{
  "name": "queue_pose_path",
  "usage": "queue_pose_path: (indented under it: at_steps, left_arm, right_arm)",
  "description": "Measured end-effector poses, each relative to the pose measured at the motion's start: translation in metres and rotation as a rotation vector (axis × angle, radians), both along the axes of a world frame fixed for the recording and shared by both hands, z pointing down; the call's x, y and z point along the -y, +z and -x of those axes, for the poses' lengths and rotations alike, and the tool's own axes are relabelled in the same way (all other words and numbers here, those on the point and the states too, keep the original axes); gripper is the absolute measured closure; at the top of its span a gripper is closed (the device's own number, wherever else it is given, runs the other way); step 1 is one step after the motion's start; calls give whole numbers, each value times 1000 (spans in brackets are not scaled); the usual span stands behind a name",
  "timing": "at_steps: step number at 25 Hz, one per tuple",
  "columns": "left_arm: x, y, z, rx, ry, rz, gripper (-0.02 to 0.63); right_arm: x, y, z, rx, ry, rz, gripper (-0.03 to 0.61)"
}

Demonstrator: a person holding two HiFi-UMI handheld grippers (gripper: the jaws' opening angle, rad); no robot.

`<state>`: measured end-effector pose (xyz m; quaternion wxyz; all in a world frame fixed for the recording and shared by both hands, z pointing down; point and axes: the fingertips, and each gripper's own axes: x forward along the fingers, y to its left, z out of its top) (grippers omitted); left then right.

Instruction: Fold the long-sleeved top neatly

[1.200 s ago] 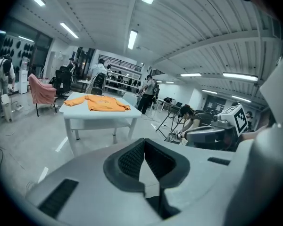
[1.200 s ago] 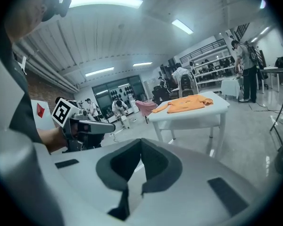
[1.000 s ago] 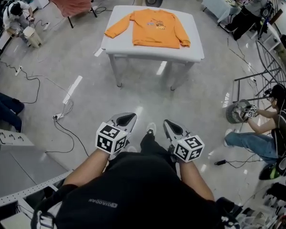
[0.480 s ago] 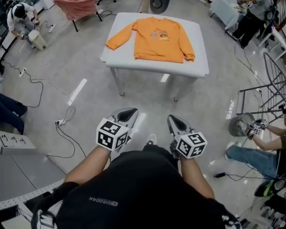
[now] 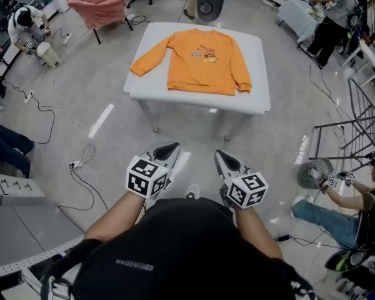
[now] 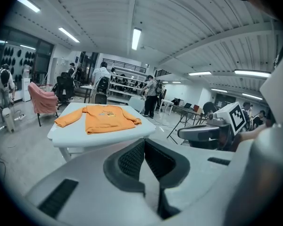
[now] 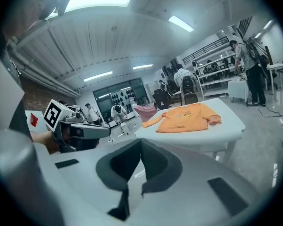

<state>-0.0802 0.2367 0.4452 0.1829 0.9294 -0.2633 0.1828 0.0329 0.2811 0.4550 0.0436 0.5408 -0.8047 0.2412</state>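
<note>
Ahead of the person, across a stretch of bare grey floor (image 5: pixel 194 133), a white table (image 5: pixel 149 83) is seen with an orange long-sleeved top (image 5: pixel 203 58) laid flat on it, front up. The hem is set just short of the table's near edge, with a narrow strip of bare tabletop left before it. One sleeve is stretched out to the table's left edge in the head view; the other is tucked close along the body, near the right side. Both grippers are held low in front of the person, well apart from the table. The left gripper (image 5: pixel 165 149) is shown with its jaws pressed together on nothing, and the right gripper (image 5: pixel 223 159) likewise. Floor cables (image 5: pixel 87 152) are strewn to the left; a metal rack (image 5: pixel 337 122) and a seated person (image 5: pixel 350 199) are found to the right.
</note>
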Motion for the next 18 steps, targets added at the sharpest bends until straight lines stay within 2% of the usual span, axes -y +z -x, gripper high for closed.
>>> queue_pose_path:
  at_steps: [7,10,15,18]
  left_arm:
    - [17,14,-26,39,-21,10,607]
    - [22,19,-32,65,-38,16,607]
    - [25,24,-40,112,-17,-3,607]
    - [36,26,-46,110,-23,13,607]
  right_arm:
    - [20,14,-24,18,-50,14,573]
    - [28,18,-34,19,-52,16,574]
    - [35,22,-37,35,-61,22,574]
    - [45,28,-44,44,-52,40,572]
